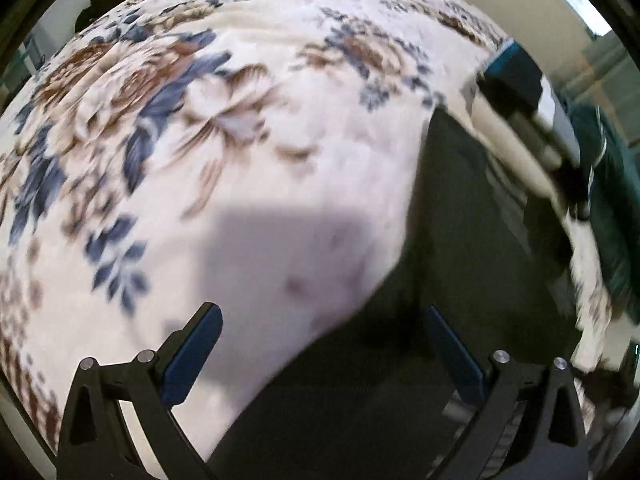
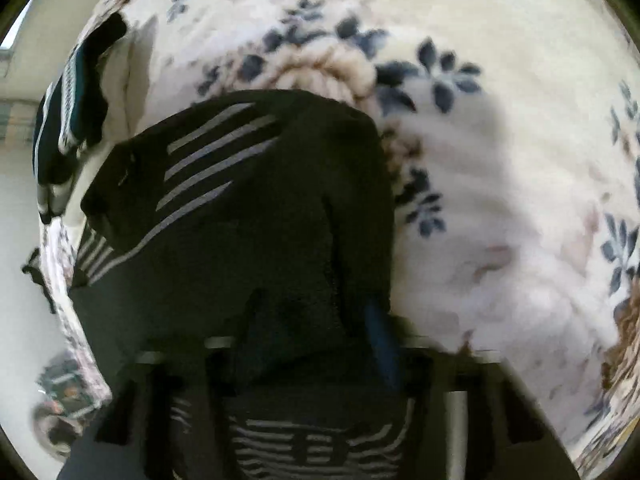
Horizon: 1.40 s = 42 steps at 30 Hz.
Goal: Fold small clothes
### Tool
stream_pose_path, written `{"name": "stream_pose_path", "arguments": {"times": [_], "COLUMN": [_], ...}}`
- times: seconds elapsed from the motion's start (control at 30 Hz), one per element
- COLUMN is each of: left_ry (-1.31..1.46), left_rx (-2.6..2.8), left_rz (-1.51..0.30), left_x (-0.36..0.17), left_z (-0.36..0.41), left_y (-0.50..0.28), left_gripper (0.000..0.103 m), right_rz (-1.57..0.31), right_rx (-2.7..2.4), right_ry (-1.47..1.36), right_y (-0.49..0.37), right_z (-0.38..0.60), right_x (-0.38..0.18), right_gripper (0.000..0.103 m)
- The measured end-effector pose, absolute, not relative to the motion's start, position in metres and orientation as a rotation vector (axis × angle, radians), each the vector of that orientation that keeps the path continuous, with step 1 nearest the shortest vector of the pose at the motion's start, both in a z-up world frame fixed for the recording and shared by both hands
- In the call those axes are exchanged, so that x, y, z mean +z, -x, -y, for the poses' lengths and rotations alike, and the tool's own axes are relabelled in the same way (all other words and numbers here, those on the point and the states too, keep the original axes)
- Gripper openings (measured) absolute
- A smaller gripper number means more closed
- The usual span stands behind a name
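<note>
right gripper (image 2: 320,332) is pinched down tight on the near end of the dark garment (image 2: 256,184), cloth bunched between its fingers. the garment runs lengthwise straight ahead from those fingers across the blanket (image 2: 500,208), striped end farthest, angled left. left gripper (image 1: 320,356) hangs wide open and empty, the garment (image 1: 472,232) under its right finger, so right is nearer.

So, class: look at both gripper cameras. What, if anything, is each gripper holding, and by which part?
The right gripper is shut on the near edge of the dark striped garment. The left gripper is open above the floral blanket and holds nothing.
</note>
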<state>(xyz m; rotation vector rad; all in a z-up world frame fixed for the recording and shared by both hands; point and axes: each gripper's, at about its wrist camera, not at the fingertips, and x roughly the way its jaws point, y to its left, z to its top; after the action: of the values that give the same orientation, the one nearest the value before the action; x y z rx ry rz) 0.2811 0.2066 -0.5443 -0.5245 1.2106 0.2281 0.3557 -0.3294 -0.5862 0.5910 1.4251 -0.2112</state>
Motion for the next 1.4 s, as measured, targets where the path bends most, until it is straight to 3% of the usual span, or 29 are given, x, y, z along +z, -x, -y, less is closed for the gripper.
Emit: {"name": "stream_pose_path", "arguments": {"times": [0.17,0.3,0.4,0.5,0.67,0.77,0.93,1.13,1.2,1.23,1.4], "left_ry": [0.454,0.393,0.37,0.346,0.334,0.314,0.282,0.284,0.282,0.279,0.281], "left_rx": [0.217,0.213,0.207,0.208,0.186,0.18,0.184,0.187,0.188,0.189,0.185], "left_rz": [-1.177,-1.197,-1.227,-1.266,-1.271,-1.268,-1.281,-1.273,-1.271,-1.266,-1.261], "left_x": [-0.54,-0.55,-0.56,-0.575,-0.577,-0.576,-0.585,-0.589,-0.592,-0.593,-0.595], "left_z": [-0.202,-0.207,-0.207,-0.207,-0.207,-0.207,-0.205,-0.209,-0.209,-0.209,-0.206], "left_y": [-0.309,-0.314,-0.316,-0.317,-0.313,-0.308,-0.3,-0.299,-0.299,-0.298,-0.297], "left_gripper": [0.103,0.103,0.103,0.103,0.103,0.103,0.103,0.103,0.103,0.103,0.103], "right_rz": [-1.328,-1.517,-1.527,-1.454,-1.451,-1.473,-1.514,-1.622,-1.67,-1.648,-1.552], "right_rx": [-0.359,-0.323,-0.346,-0.355,-0.153,0.072,0.362,0.521,0.571,0.574,0.391], "right_ry": [-0.558,-0.618,-0.59,-0.591,-0.517,-0.432,-0.28,-0.199,-0.178,-0.147,-0.137], "right_y": [-0.334,-0.332,-0.336,-0.342,-0.385,-0.422,-0.494,-0.573,-0.58,-0.582,-0.605], "right_z": [0.344,0.351,0.348,0.338,0.276,0.215,0.093,-0.016,-0.034,-0.042,-0.033], "right_x": [-0.551,-0.586,-0.578,-0.553,-0.526,-0.515,-0.519,-0.588,-0.604,-0.605,-0.599], "right_gripper": [0.003,0.003,0.013,0.04,0.044,0.058,0.058,0.058,0.049,0.004,0.002]}}
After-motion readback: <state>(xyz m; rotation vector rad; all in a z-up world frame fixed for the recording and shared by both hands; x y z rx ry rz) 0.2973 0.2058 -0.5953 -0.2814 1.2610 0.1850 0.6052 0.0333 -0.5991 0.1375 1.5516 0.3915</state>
